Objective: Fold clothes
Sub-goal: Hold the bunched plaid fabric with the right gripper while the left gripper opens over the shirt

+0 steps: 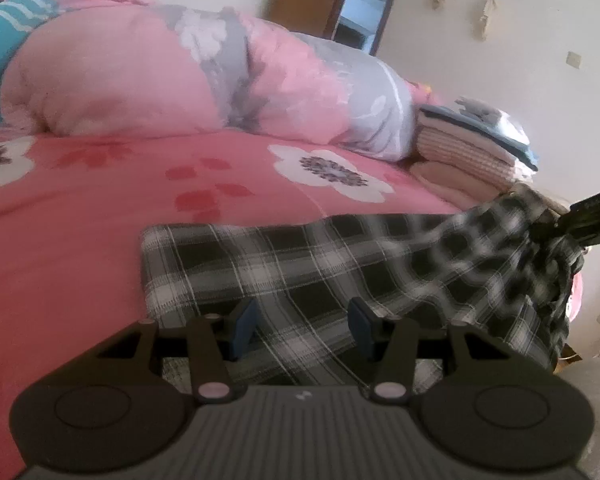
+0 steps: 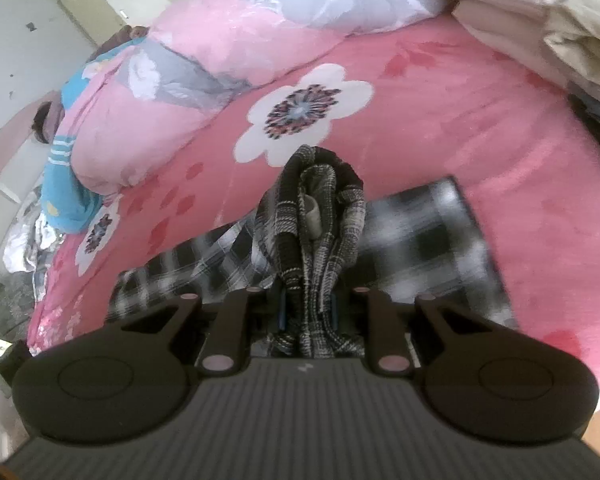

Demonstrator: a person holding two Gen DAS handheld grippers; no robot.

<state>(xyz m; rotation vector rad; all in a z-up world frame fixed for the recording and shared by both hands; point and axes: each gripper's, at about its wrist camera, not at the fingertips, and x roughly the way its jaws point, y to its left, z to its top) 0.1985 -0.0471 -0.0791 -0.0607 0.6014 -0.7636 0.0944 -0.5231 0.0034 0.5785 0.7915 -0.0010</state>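
Note:
A black-and-white plaid garment lies partly flat on the pink flowered bed sheet. My left gripper hovers over its near edge, open, blue pads wide apart with cloth passing beneath them. At the right edge of the left wrist view the garment's end lifts off the bed, blurred, into my right gripper. In the right wrist view my right gripper is shut on a thick bunch of the plaid garment, which sticks out past the fingers; the rest trails on the sheet.
A bulky pink and grey quilt is heaped along the far side of the bed. A stack of folded clothes sits at the far right corner. A teal striped cloth lies at the far left. Behind stands a door frame.

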